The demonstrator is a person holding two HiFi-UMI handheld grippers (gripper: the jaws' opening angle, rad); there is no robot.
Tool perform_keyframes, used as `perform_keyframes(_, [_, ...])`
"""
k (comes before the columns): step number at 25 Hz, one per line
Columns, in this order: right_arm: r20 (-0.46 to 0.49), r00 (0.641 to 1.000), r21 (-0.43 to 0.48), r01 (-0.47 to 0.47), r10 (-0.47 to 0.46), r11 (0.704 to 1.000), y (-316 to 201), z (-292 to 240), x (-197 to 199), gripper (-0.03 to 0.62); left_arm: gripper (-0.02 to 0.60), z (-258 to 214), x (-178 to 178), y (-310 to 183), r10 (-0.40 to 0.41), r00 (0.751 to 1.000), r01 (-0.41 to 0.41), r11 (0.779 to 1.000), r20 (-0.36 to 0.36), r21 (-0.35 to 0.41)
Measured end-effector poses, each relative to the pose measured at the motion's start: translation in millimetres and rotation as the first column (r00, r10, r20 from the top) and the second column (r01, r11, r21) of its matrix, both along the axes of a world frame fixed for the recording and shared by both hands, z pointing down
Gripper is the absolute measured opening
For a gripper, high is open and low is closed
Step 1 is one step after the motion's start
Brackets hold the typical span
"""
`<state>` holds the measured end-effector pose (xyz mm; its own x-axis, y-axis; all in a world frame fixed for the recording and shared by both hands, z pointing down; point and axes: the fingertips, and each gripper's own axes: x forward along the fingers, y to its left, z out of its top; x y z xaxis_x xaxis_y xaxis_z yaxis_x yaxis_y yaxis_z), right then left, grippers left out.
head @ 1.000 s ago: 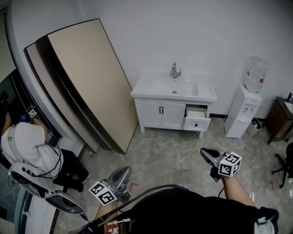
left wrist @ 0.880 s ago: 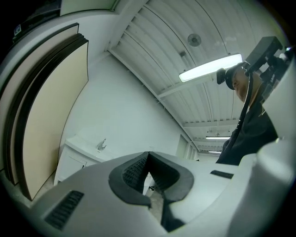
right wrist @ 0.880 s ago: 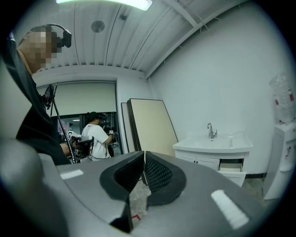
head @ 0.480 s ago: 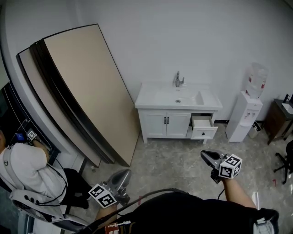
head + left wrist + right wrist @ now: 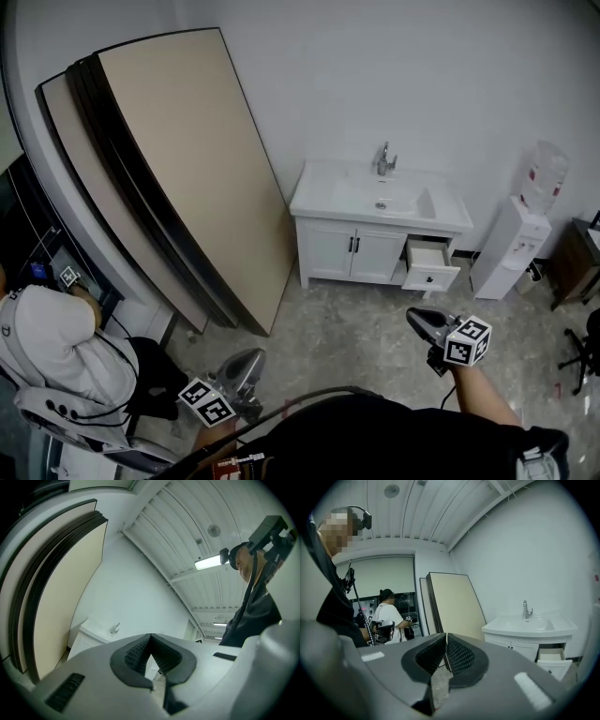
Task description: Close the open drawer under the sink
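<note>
Head view: the left gripper (image 5: pixel 253 356) and right gripper (image 5: pixel 414 316) sit low in frame, each with its jaws pressed together on nothing. The drawer (image 5: pixel 431 265) still stands pulled out of the white vanity (image 5: pixel 349 246), well ahead of the right gripper and far off to the left gripper's right. Since a second ago the vanity has slid rightward and slightly lower in view. The seated person (image 5: pixel 52 352) left of the left gripper has dropped toward the corner.
</note>
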<state>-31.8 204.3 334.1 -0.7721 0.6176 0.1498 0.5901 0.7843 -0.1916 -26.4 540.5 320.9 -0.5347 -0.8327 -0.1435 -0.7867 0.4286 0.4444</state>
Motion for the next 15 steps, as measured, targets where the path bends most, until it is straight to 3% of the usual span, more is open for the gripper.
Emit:
perform_keyframes(6, [-0.006, 0.998, -0.014, 0.064, -0.064, 0.998, -16.0, 15.0, -48.8, 0.011, 0.000, -6.8, -37.5, -21.5, -0.046, 0.999, 0.047, 0.999, 0.019, -0.021])
perform_keyframes(15, [0.038, 0.993, -0.038, 0.111, -0.110, 0.993, -110.0, -5.9, -156.3, 0.011, 0.000, -38.4, -115.4, -107.5, -0.118, 0.990, 0.122, 0.991, 0.072, -0.049])
